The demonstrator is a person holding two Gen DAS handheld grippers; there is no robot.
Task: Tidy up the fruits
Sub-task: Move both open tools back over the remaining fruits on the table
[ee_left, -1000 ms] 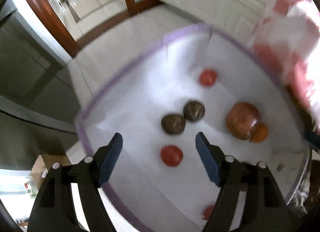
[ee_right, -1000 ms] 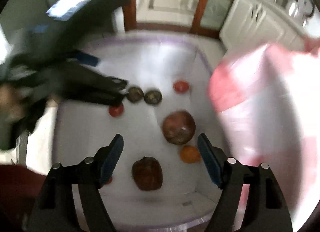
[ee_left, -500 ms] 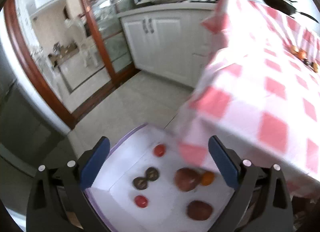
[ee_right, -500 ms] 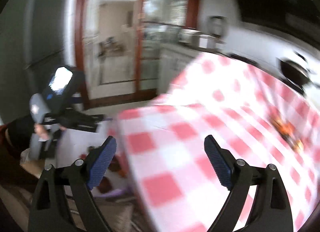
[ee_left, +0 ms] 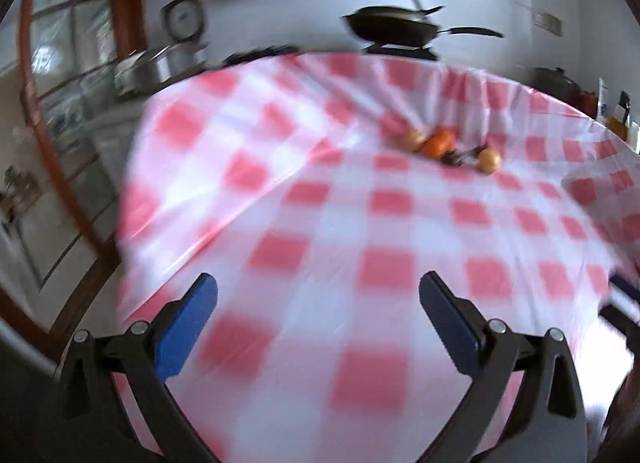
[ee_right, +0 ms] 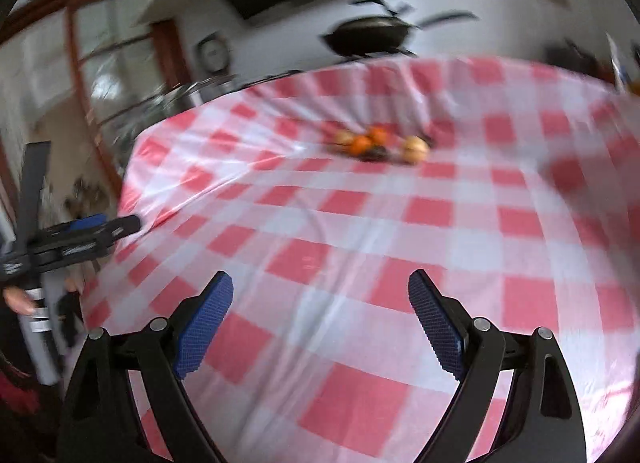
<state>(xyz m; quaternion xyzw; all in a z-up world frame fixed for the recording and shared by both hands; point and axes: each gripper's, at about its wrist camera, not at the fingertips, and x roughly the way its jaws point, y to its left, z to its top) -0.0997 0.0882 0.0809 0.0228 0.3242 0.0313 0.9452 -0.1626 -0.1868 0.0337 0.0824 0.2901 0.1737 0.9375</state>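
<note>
A small heap of fruit lies far back on the red-and-white checked tablecloth (ee_left: 320,223): an orange (ee_left: 439,142) between two pale yellow fruits (ee_left: 414,138) (ee_left: 489,160), with something dark (ee_left: 456,157) among them. The right wrist view shows the same heap, with oranges (ee_right: 360,144) and a yellow fruit (ee_right: 416,148). My left gripper (ee_left: 318,279) hangs over the near cloth, its jaws opening, nothing between them. My right gripper (ee_right: 320,276) is open and empty, also well short of the fruit. The left gripper (ee_right: 116,225) shows at the table's left edge.
A black wok (ee_left: 390,27) sits on a stove behind the table. A steel pot (ee_left: 156,65) stands on the counter at back left, beside a wooden door frame (ee_left: 48,151). Bottles (ee_left: 616,115) stand at the far right. The picture is motion-blurred.
Both views have swung up from a white purple-edged bin holding fruit on the floor to the checked tabletop. Both grippers' jaws have widened.
</note>
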